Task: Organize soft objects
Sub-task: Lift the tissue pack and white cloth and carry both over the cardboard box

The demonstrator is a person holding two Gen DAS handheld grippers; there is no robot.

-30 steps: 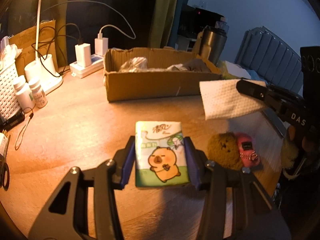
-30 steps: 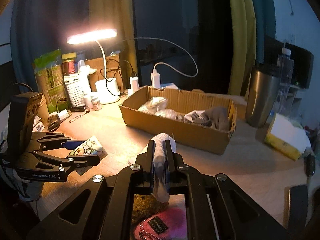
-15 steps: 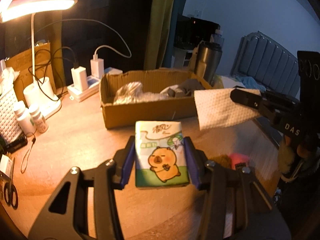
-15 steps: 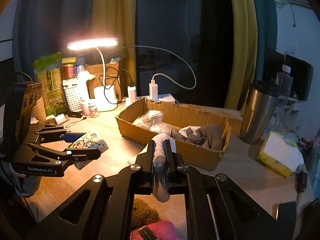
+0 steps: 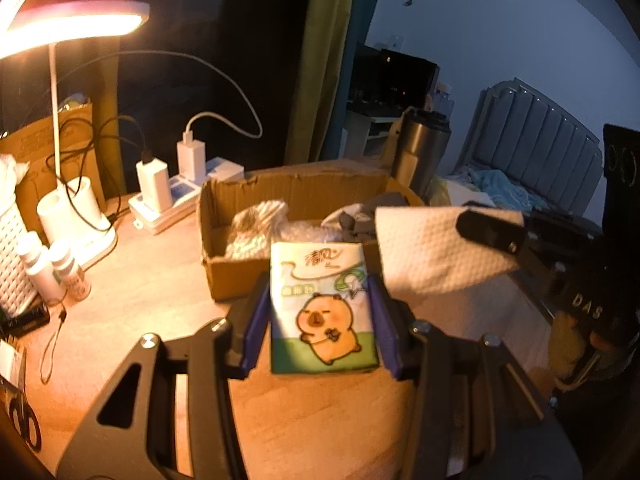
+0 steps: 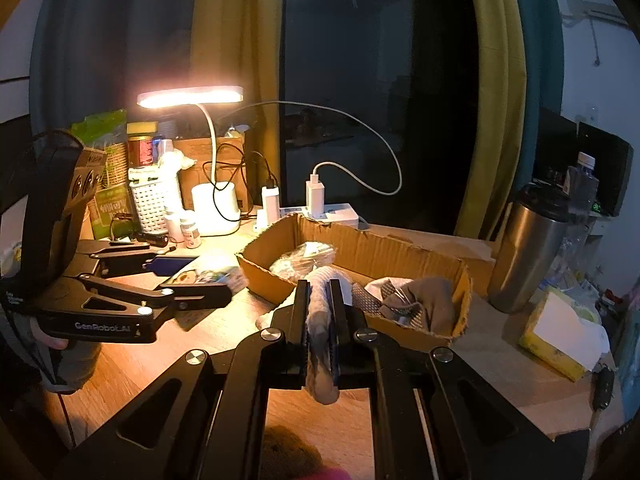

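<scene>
Both loaded: left gripper (image 5: pixel 323 312) clamped on tissue pack (image 5: pixel 322 304), right gripper (image 6: pixel 320 320) pinching folded paper towel (image 6: pixel 319 320) flat. Carried above desk (image 5: pixel 132 304), just short of cardboard box (image 5: pixel 224 276); presumably headed in with other soft stuff.

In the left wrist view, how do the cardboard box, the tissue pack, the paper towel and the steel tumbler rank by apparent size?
1. cardboard box
2. paper towel and tissue pack: they look alike, and the pack sits nearest the camera in the left gripper, so I do not rank them.
3. steel tumbler, though it stands farther back.
</scene>
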